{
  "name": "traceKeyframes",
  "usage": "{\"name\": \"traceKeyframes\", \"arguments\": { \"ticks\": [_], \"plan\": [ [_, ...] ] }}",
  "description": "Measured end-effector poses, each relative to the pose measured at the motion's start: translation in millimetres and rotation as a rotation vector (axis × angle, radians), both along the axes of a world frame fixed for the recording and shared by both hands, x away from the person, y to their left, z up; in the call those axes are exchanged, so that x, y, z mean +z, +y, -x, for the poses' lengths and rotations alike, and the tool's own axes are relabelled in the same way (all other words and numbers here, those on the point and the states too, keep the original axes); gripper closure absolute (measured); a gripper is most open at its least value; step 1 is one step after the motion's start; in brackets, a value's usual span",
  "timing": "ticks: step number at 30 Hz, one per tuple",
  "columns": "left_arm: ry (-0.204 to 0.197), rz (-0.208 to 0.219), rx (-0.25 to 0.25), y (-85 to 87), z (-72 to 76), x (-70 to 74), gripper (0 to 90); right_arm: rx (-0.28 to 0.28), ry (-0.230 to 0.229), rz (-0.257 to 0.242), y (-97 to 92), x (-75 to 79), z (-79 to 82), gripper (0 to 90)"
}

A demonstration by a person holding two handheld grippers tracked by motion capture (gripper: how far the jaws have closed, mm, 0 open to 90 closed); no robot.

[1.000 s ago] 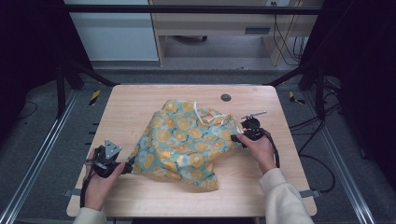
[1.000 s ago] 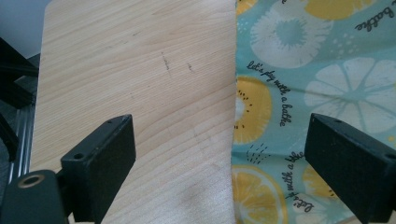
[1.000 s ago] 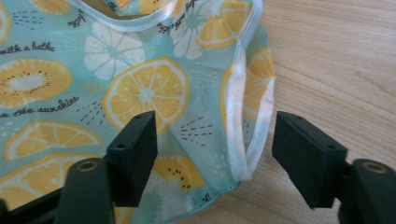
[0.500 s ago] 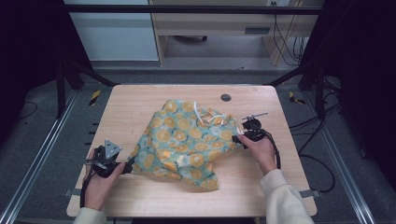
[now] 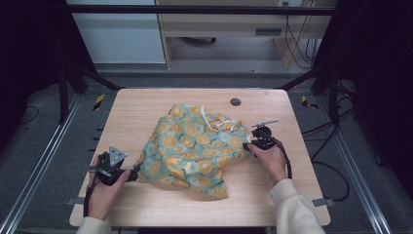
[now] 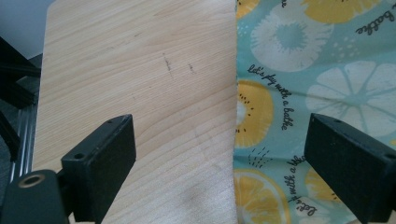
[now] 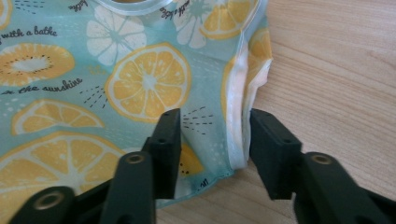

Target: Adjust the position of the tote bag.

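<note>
Two grippers flank the citrus-print cloth (image 5: 195, 148) lying crumpled mid-table (image 5: 146, 102) in the high view, my left gripper (image 5: 127, 176) at its near-left corner, my right gripper (image 5: 249, 145) at its right edge. In the left gripper view my jaws gape wide, one over bare wood, one over cloth, clamping nothing. In the right gripper view my jaws have just been closing around the white hem (image 7: 236, 112), not yet pinching. If they close this shallow, I reckon the hem slips out.
</note>
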State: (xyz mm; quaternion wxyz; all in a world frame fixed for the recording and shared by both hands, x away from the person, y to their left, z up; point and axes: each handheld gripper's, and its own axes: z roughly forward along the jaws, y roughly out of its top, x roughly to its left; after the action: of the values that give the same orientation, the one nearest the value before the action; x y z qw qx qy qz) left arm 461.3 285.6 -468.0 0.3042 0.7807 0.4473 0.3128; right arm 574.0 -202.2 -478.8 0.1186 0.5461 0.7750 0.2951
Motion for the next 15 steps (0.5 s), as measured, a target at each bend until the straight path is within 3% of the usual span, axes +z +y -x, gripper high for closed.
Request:
{"name": "traceKeyframes", "arguments": {
  "ticks": [8, 9, 15],
  "plan": [
    [-0.001, 0.002, 0.002, 0.1, -0.4, 0.0, 9.2, 0.030, -0.016, -0.002, 4.2, 1.2, 0.4, 75.5],
    [0.000, 0.001, 0.001, 0.2, -0.6, 0.0, 9.3, 0.039, -0.018, -0.004, 5.4, 1.8, 0.8, 81.5],
    [-0.006, 0.007, 0.002, 0.3, 0.0, 1.3, 9.4, 0.073, -0.048, -0.017, 8.2, 10.2, 2.3, 89.2]
  ]
}}
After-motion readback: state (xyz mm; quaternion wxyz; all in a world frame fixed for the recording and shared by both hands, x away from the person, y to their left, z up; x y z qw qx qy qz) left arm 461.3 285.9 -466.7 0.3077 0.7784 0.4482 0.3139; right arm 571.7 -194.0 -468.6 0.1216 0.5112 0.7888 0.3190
